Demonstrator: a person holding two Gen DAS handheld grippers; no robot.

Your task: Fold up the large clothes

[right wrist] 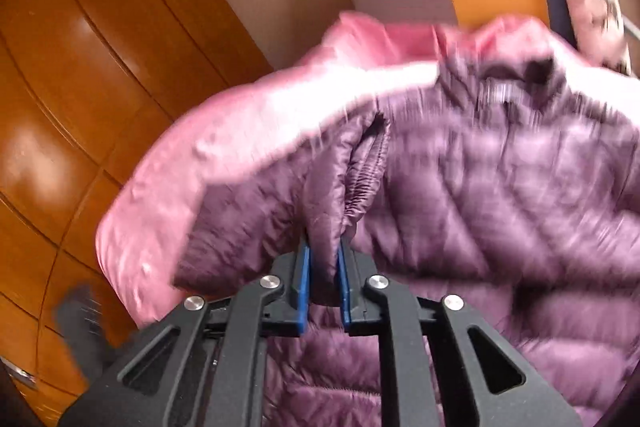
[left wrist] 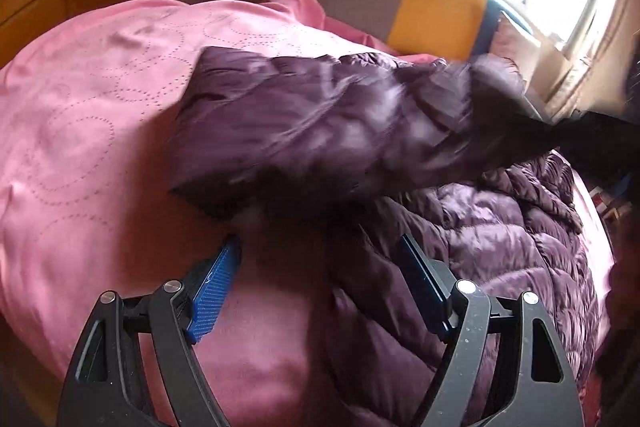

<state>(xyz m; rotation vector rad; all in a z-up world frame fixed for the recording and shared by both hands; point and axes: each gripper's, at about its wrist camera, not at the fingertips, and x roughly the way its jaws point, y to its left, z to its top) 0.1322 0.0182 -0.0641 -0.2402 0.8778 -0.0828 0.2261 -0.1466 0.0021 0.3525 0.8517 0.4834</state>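
Right gripper clamped on the sleeve cuff of the purple down jacket, sleeve lifted over the body. Slick shell, narrow pinch: cuff may slip out mid-swing. Left gripper gapes empty above the pink bedspread, just beside the jacket; nothing pins the body, so it may drag.

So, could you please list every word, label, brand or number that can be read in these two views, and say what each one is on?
None can be read.
The puffer jacket has a pale patch inside its collar, perhaps a label, but it is too blurred to read.
The pink bedspread carries only dotted circles, no writing.
The left gripper and right gripper show no markings.
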